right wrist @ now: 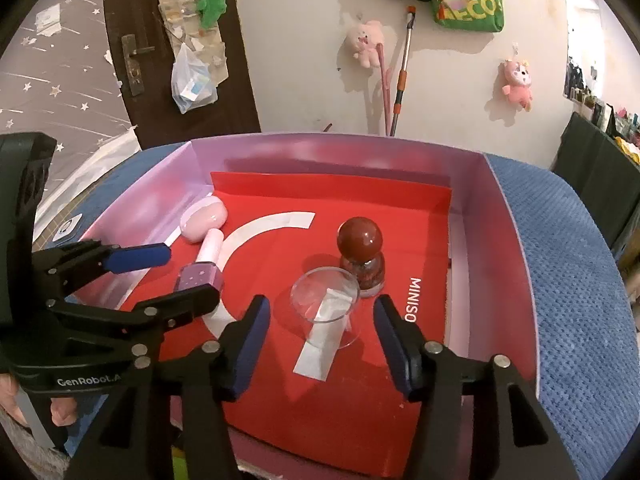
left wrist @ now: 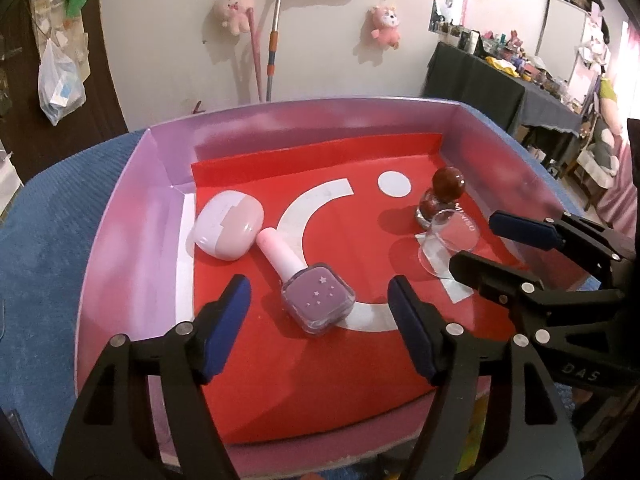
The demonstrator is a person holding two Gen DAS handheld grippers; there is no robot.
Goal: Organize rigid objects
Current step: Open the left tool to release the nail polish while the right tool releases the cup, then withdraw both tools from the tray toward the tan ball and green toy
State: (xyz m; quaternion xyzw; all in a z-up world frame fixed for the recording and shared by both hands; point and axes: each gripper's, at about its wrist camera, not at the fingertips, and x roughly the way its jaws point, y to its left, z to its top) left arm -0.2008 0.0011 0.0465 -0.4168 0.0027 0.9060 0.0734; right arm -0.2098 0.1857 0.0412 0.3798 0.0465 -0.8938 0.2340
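A lilac box (left wrist: 120, 248) lined with red paper holds the objects. A purple nail polish bottle (left wrist: 316, 300) with a pink cap lies flat between the fingers of my left gripper (left wrist: 318, 286), which is open, its pads clear of the bottle. A pink and white case (left wrist: 228, 226) lies at the back left. In the right wrist view a clear glass cup (right wrist: 324, 308) stands between the fingers of my right gripper (right wrist: 320, 306), also open and not touching it. A bottle with a red ball top (right wrist: 360, 248) stands just behind the cup.
The box (right wrist: 496, 240) sits on a blue textured cloth (right wrist: 568, 280). Its walls rise on all sides around the objects. My left gripper (right wrist: 188, 274) reaches in from the left, close beside the right one. Part of a hand (right wrist: 12, 404) shows at lower left.
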